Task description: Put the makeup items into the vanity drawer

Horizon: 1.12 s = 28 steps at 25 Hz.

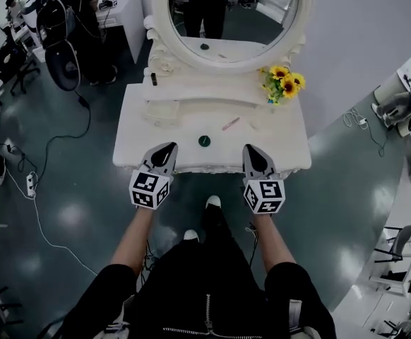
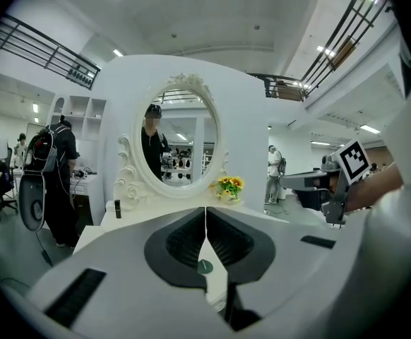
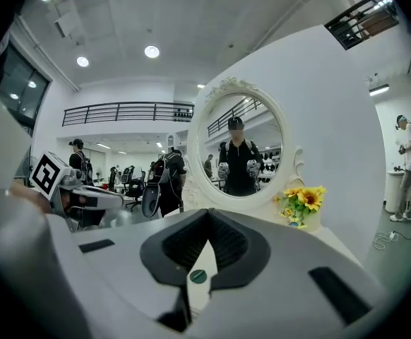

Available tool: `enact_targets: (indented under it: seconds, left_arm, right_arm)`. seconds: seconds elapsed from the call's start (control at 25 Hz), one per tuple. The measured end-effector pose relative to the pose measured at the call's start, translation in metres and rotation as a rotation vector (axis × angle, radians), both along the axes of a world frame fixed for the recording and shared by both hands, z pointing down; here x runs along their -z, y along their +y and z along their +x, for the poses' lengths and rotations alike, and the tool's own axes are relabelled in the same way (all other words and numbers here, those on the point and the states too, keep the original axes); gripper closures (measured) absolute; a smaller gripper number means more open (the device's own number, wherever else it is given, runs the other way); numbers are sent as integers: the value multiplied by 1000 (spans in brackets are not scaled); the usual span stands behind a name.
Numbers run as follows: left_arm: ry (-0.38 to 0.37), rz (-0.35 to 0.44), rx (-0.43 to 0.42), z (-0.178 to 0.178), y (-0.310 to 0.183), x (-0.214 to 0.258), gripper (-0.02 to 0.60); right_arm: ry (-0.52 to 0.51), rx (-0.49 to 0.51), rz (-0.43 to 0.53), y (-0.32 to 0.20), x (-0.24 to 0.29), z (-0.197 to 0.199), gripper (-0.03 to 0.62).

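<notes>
A white vanity table (image 1: 276, 143) with an oval mirror (image 1: 230, 13) stands in front of me. On its top lie a small dark green round pot (image 1: 204, 140) and a thin pink stick (image 1: 230, 123). A short black tube (image 1: 154, 78) stands on the raised shelf at the left. My left gripper (image 1: 170, 147) and right gripper (image 1: 248, 149) hover side by side at the table's front edge, either side of the green pot. Both are shut and hold nothing. The pot shows low between the jaws in the left gripper view (image 2: 204, 265) and in the right gripper view (image 3: 198, 276).
Sunflowers (image 1: 284, 82) sit at the right end of the shelf. A person with a backpack (image 1: 64, 20) stands at the back left by a desk. Cables and a power strip (image 1: 30, 183) lie on the floor at the left. My feet (image 1: 200, 217) are under the table's front.
</notes>
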State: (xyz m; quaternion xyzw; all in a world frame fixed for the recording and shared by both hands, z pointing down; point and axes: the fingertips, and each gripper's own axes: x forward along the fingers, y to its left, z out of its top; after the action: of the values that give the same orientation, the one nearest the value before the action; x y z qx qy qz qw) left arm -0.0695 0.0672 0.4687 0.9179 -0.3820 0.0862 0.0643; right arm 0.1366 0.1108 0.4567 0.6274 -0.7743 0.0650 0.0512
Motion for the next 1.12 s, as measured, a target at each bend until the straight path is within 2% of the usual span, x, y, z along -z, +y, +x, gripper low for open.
enact_targets:
  seconds: [0.28, 0.68, 0.88, 1.12]
  left_arm:
    - [-21, 3, 22, 15, -62, -6, 558]
    - [11, 38, 75, 32, -159, 18, 561]
    - [4, 86, 125, 39, -185, 26, 561]
    - [-3, 63, 114, 35, -207, 21, 561]
  right_arm:
    - [7, 34, 18, -70, -6, 15, 588]
    - [16, 157, 53, -198, 13, 25, 588]
    - [32, 205, 58, -233, 12, 31, 588]
    - [30, 233, 48, -251, 10, 21, 588]
